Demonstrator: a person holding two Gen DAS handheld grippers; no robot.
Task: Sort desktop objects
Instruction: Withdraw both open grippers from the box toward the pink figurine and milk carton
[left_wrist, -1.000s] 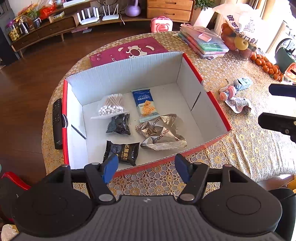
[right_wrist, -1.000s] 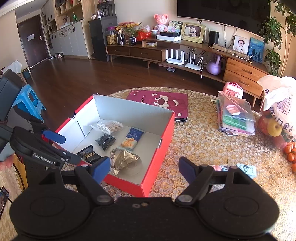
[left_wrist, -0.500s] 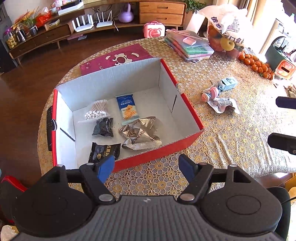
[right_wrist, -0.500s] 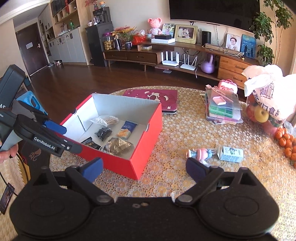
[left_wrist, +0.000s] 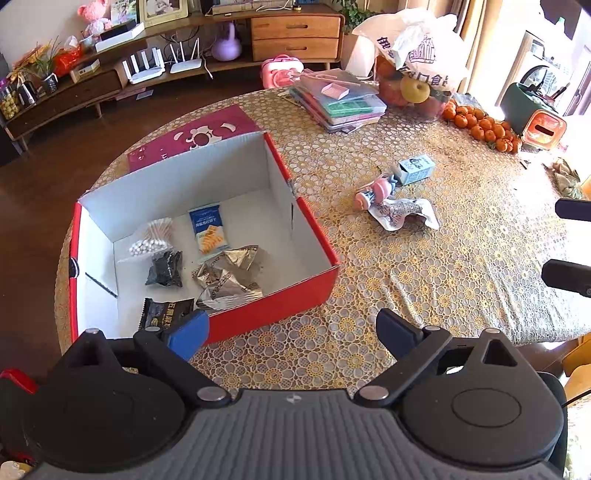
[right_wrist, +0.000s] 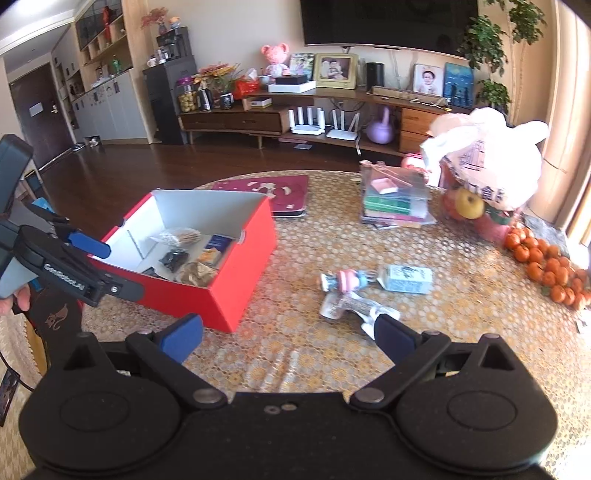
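Your left gripper (left_wrist: 291, 332) is held above the table, jaws spread wide with nothing between them; the blue pad (left_wrist: 186, 334) sits to one side and the dark pad (left_wrist: 397, 334) well apart on the other. Your right gripper (right_wrist: 288, 338) is likewise wide open and empty, tilted forward and down. In the right wrist view your left gripper (right_wrist: 96, 264) shows side-on at the left edge, with your fingers (right_wrist: 16, 299) wrapped on its handle.
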